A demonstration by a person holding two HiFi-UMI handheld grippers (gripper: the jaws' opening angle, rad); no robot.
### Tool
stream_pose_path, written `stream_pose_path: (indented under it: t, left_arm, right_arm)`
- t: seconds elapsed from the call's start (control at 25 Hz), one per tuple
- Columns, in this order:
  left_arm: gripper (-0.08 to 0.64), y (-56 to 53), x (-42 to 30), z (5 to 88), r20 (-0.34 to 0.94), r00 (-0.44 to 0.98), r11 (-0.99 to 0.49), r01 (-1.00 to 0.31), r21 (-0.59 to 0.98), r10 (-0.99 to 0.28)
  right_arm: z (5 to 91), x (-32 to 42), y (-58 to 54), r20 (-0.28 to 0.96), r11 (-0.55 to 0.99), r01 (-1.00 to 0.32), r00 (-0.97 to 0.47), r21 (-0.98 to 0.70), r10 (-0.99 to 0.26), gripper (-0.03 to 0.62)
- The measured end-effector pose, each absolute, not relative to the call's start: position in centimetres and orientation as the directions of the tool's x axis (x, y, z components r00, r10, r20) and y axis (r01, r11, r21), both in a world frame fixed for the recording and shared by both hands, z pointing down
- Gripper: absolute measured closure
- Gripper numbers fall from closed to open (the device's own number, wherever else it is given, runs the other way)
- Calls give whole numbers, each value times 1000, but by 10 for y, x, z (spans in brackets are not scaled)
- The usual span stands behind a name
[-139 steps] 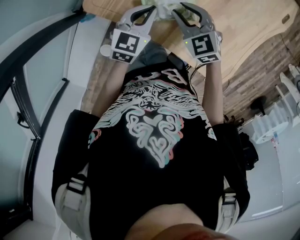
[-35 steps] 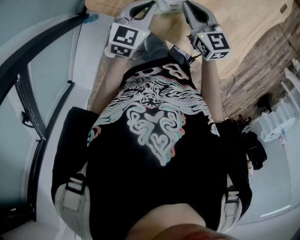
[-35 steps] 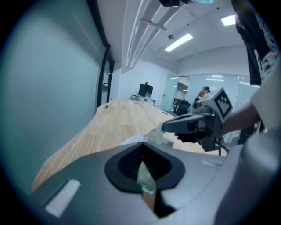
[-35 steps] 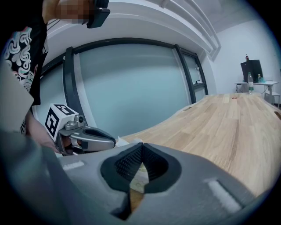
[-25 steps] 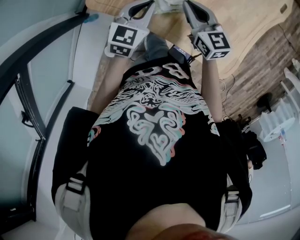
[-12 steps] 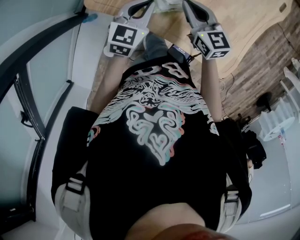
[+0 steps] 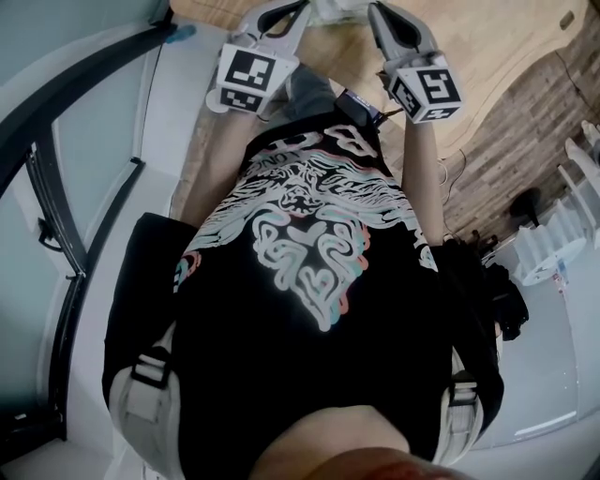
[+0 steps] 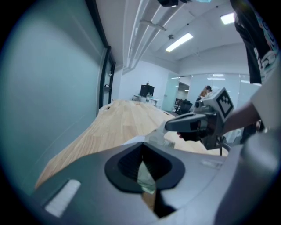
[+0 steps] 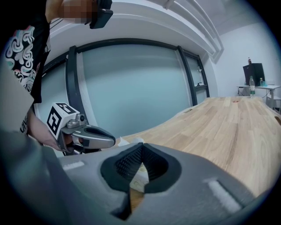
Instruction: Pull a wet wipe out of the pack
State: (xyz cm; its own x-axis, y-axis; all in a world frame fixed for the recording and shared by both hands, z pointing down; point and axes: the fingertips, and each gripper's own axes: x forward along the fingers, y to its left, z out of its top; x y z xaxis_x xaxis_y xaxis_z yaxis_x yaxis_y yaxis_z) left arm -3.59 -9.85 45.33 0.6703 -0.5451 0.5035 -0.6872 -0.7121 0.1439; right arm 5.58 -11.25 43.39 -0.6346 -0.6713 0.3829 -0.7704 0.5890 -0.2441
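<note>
The wet wipe pack is a pale patch at the top edge of the head view, mostly cut off, on the wooden table. My left gripper and right gripper flank it, tips pointing inward. In the left gripper view my left gripper has its jaws together, with pale green pack showing through the gap behind them. The right gripper hovers over the pack's white edge. In the right gripper view the right gripper is shut. The left gripper sits beside the pack. No frame shows whether either one pinches anything.
My torso in a black printed shirt fills most of the head view. A glass wall with dark frames runs along the table's left side. A monitor stands at the far end. White racks stand on the floor to the right.
Nothing has visibly moved over the last second. Compared with the oldest frame, both grippers and the pack sit higher in the head view, nearer its top edge.
</note>
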Motion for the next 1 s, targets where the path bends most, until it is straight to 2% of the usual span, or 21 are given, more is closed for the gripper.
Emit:
stream_pose_path:
  t: [1.0]
  left_arm:
    - [574,-88,-35,449,498,679,-724,-676,138,-539]
  right_arm:
    - [428,62,-101,367,565,-788,-614,-244,-699,592]
